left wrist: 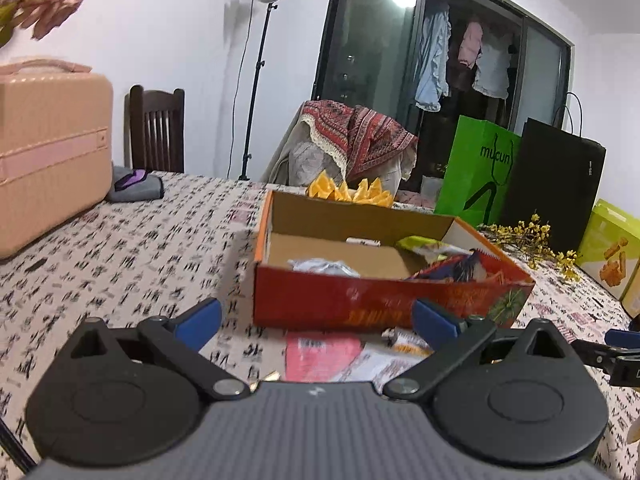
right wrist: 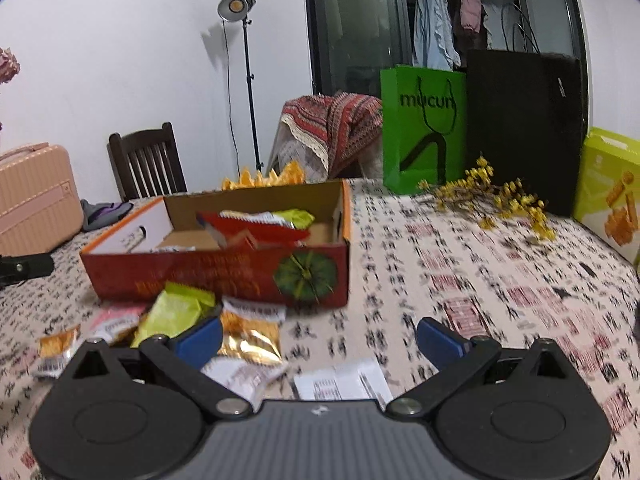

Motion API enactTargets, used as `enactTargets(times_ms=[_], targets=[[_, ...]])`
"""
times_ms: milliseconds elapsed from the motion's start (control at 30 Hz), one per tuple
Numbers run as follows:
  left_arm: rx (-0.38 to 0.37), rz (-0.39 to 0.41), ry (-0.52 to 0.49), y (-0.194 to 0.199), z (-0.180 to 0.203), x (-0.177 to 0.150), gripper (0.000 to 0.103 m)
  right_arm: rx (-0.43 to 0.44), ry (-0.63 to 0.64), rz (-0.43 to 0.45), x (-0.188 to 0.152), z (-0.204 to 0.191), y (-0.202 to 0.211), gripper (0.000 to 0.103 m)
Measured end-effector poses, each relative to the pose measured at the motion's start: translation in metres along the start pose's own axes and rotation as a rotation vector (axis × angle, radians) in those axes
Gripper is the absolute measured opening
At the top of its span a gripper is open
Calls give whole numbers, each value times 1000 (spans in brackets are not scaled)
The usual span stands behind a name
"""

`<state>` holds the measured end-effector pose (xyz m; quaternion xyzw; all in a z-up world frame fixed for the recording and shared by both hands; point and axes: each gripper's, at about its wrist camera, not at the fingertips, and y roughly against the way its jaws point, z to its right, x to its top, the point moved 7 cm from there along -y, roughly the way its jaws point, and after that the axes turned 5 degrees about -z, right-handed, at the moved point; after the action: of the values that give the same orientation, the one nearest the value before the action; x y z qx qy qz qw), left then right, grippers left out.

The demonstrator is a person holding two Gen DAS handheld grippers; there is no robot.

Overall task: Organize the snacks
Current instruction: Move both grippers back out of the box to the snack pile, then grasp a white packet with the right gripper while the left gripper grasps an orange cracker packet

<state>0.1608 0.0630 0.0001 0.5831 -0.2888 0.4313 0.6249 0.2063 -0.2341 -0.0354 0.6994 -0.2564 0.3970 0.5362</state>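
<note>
An open red cardboard box (left wrist: 360, 300) (right wrist: 224, 276) sits on the patterned tablecloth and holds several snack packets, among them a red one (right wrist: 256, 230) and a silver one (left wrist: 320, 267). More packets lie loose in front of the box: a yellow-green one (right wrist: 176, 312), a gold one (right wrist: 250, 334), a pink one (left wrist: 324, 354) and white ones (right wrist: 344, 384). My left gripper (left wrist: 316, 320) is open and empty, just short of the box's front wall. My right gripper (right wrist: 318, 338) is open and empty above the loose packets.
A pink suitcase (left wrist: 48, 148) stands at the left. A green paper bag (right wrist: 422, 128), a black bag (right wrist: 524, 128), a yellow-green snack carton (right wrist: 612, 196) and a yellow flower sprig (right wrist: 496, 196) are at the right. Chairs stand behind the table.
</note>
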Motion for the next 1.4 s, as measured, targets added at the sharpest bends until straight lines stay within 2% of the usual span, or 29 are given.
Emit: enactTargets(times_ms=[300,600,700,867,933,1033,1233,1400], targets=[[20,-11,-6,12,-11,-16,103,-75,59,-83,-31,5,0,103],[23,-26,-2,11,-16,-21,103,-91,68,-192,-40,14,-23,103],[26,-37,-2,9,-18,-23,103,-80,75,-219,-42,14,-30,93],[33,-48,2,7,-23,-25,103,-46,49,-210,-41,14,-33,82],[29,-51,5,6,-23,-26,103,-37,53,-199,-40,12,-31,66],[27,-56,4,5,-23,-26,103,-32,51,-190,-39,11,-29,53],[25,-70,-6,4,-24,-27,103,-35,43,-165,-39,8,-23,44],[37,-92,-20,3,-32,-28,103,-34,27,-97,-31,4,-10,43]])
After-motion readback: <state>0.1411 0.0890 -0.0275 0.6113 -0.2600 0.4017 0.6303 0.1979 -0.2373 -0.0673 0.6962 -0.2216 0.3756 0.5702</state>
